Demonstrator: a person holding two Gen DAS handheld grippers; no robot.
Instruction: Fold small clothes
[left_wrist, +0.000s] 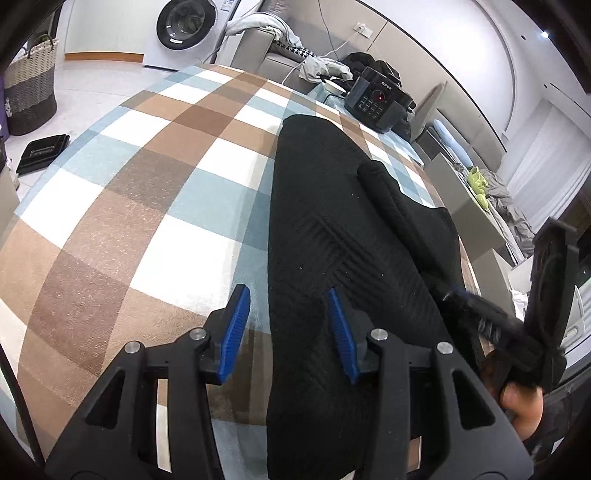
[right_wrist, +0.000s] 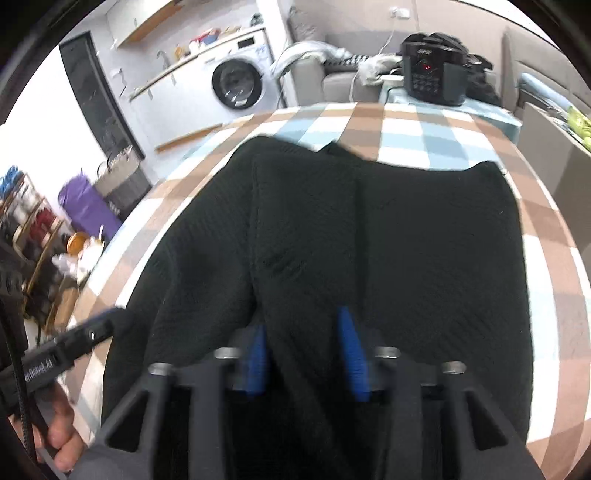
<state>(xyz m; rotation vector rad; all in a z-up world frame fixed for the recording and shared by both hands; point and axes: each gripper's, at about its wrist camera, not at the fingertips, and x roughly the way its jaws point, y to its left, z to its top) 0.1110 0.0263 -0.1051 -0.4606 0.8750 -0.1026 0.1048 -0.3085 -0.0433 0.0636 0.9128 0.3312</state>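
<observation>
A black textured garment (left_wrist: 332, 229) lies folded lengthwise on the checked tablecloth (left_wrist: 147, 192), with a fold lying over its right part. My left gripper (left_wrist: 290, 326) is open above the garment's near left edge, one blue pad over the tablecloth and the other over the fabric, nothing pinched. In the right wrist view the same garment (right_wrist: 424, 240) fills the middle, and a raised fold of it runs between the blue pads of my right gripper (right_wrist: 303, 350), which is shut on it. The right gripper (left_wrist: 460, 295) also shows blurred at the garment's right edge, held by a hand (left_wrist: 521, 402).
A black cooker appliance (left_wrist: 376, 103) stands at the table's far end. Beyond are a sofa with clothes (left_wrist: 258, 44), a washing machine (left_wrist: 184, 27) and a woven basket (left_wrist: 31, 85) on the floor. The tablecloth left of the garment lies bare.
</observation>
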